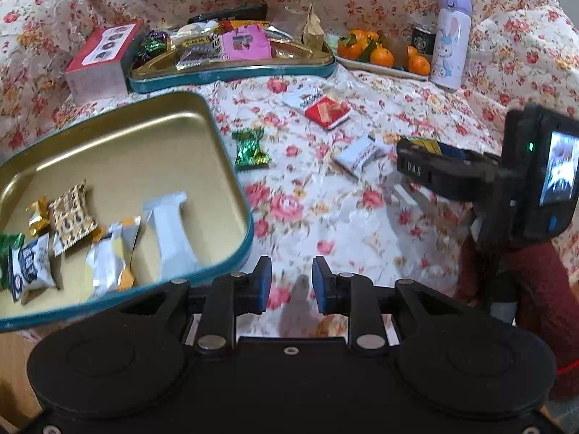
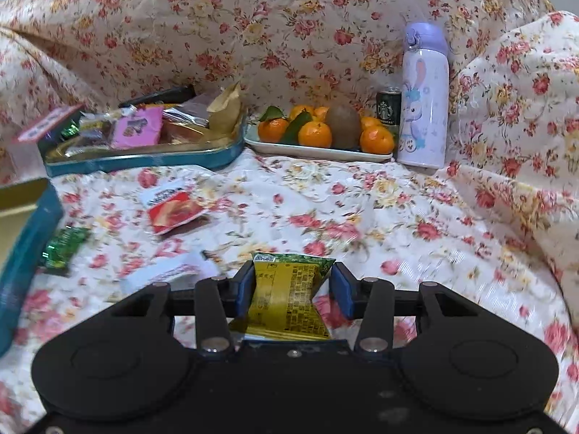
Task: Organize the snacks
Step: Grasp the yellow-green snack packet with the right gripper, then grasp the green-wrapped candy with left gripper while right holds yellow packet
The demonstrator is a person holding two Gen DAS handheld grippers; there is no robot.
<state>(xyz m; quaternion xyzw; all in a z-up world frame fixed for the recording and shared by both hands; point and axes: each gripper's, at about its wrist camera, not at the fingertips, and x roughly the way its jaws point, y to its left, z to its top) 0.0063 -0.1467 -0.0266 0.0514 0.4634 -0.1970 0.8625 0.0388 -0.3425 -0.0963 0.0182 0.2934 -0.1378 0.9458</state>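
The right gripper (image 2: 287,291), clamped on a yellow-green snack packet (image 2: 286,300) lying lengthwise along its fingers, has the teal tin (image 2: 25,238) at the cloth's left edge, while the left gripper (image 1: 291,280) hangs part-open, holding nothing.

Both views evenly lit, soft and diffuse, no hard light source visible. Shadows weak: faint one on the floral cloth (image 1: 362,217) under the left gripper (image 1: 291,284). Mild glare on the gold inside of the near tin (image 1: 152,137) and on the foil wrappers. Motion blur smears the cloth print in both views; the green candy (image 2: 63,249) and white packet (image 2: 163,275) near the cloth's left edge are streaked. Heavy fisheye bending at frame edges, dark corners. Bottle (image 2: 423,97) at the cloth's far edge is reasonably sharp.
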